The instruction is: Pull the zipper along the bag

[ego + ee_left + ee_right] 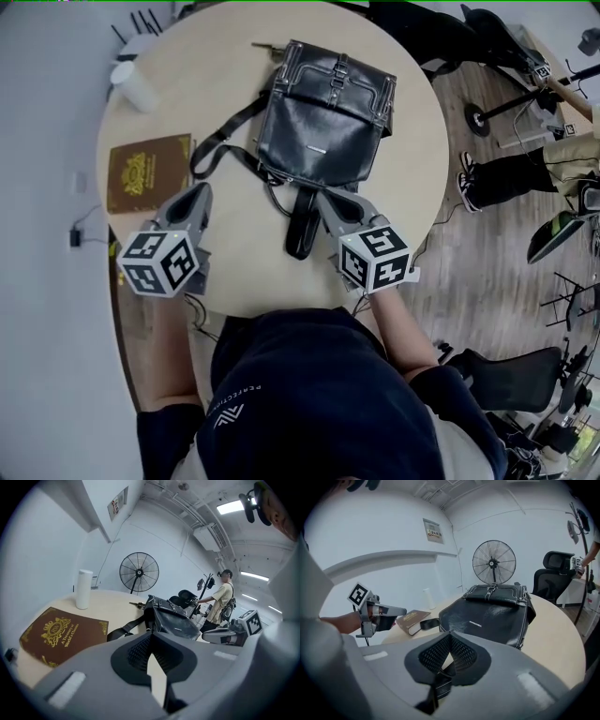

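Cup: a white cup (138,86) stands upright at the far left of the desk (234,272), well apart from the work.
Book: a brown book (148,172) lies flat near my left claw, not touching it.
Left claw: my left claw (150,635) is pressed together and pinches nothing. It hovers over bare desk between the book and the bag, apart from both.
Bag: the black leather bag (323,112) lies flat mid-desk, buckled end away from me. I cannot make out the zipper or its pull in any view, so I cannot say which way it stands.
Strap: a short black strap (302,225) reaches from the bag's near edge toward me and passes under my right claw.
Right claw: my right claw (450,637) is pressed together with nothing between its pads, close to the bag's near edge.
Stage: this fits claws gathered just short of the zipper, or claws drawn off a zipper already run.
Doing it well: as I judge it, soft leather on a smooth desk would slide. Any zipper pull wants one claw pinning the bag, the other pulling in line with the teeth, and loose straps kept clear.
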A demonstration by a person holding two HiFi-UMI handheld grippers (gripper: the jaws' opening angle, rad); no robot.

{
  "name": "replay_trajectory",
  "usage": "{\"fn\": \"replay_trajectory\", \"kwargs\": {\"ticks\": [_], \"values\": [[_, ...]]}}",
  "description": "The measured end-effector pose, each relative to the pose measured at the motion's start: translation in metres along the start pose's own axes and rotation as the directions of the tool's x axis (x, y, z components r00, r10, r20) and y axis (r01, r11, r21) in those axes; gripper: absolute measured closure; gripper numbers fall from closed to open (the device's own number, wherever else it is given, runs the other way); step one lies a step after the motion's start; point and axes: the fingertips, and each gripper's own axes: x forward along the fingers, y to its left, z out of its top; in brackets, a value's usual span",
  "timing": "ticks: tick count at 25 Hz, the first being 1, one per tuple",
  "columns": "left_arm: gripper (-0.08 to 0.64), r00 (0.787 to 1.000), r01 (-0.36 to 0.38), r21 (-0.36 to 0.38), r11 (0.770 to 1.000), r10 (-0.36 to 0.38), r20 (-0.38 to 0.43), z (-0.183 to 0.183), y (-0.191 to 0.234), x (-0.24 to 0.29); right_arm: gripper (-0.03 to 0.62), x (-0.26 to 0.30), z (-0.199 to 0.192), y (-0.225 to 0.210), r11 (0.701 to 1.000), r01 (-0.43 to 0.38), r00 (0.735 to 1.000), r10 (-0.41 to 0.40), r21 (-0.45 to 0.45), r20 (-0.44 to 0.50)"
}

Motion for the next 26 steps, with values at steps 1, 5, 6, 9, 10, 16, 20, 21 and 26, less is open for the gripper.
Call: {"fn": "replay_trajectory", "kwargs": {"ticks": [1,5,6,9,10,16,20,21,26], "values": [[0.543,1.0,-0.005,-0.009,1.0,0.005,-0.001,-0.002,0.001,-0.001,0.591,0.0,-0.001,0.0,1.0,0.002,1.0,-0.002,-0.003,-0.001],[0.543,1.0,-0.009,-0.029,1.0,0.009,0.002,-0.008,0.001,-0.003,0.591,0.001,-0.002,-0.001,1.0,0.002,1.0,-0.003,0.008,0.002],[0.543,1.0,-0.008,-0.031,0.999,0.008,0.002,-0.008,0.0,-0.003,0.591,0.001,-0.002,-0.001,1.0,0.004,1.0,-0.004,0.01,0.002],[0.543,1.0,-0.009,-0.035,0.999,0.009,-0.005,-0.01,-0.002,-0.002,0.591,0.002,-0.002,-0.002,1.0,0.003,1.0,-0.003,0.016,0.002],[0.543,1.0,-0.011,-0.035,0.999,0.011,-0.009,-0.011,-0.002,-0.001,0.591,0.002,-0.002,-0.002,1.0,0.002,1.0,-0.002,0.017,0.002],[0.543,0.999,-0.001,-0.033,0.999,-0.001,-0.037,-0.017,-0.006,0.005,0.591,0.004,-0.001,-0.003,1.0,0.003,1.0,-0.003,0.029,0.008],[0.543,0.999,0.012,-0.03,0.999,-0.014,-0.049,-0.02,-0.01,0.007,0.591,0.004,-0.002,-0.002,1.0,0.007,1.0,-0.008,0.029,0.01],[0.543,0.999,0.013,-0.028,1.0,-0.014,-0.05,-0.02,-0.011,0.007,0.591,0.004,-0.002,-0.002,1.0,0.008,1.0,-0.008,0.03,0.01],[0.543,0.999,0.01,-0.033,0.999,-0.011,-0.046,-0.019,-0.013,0.011,0.591,0.005,-0.002,-0.003,0.999,0.013,1.0,-0.013,0.031,0.015]]}}
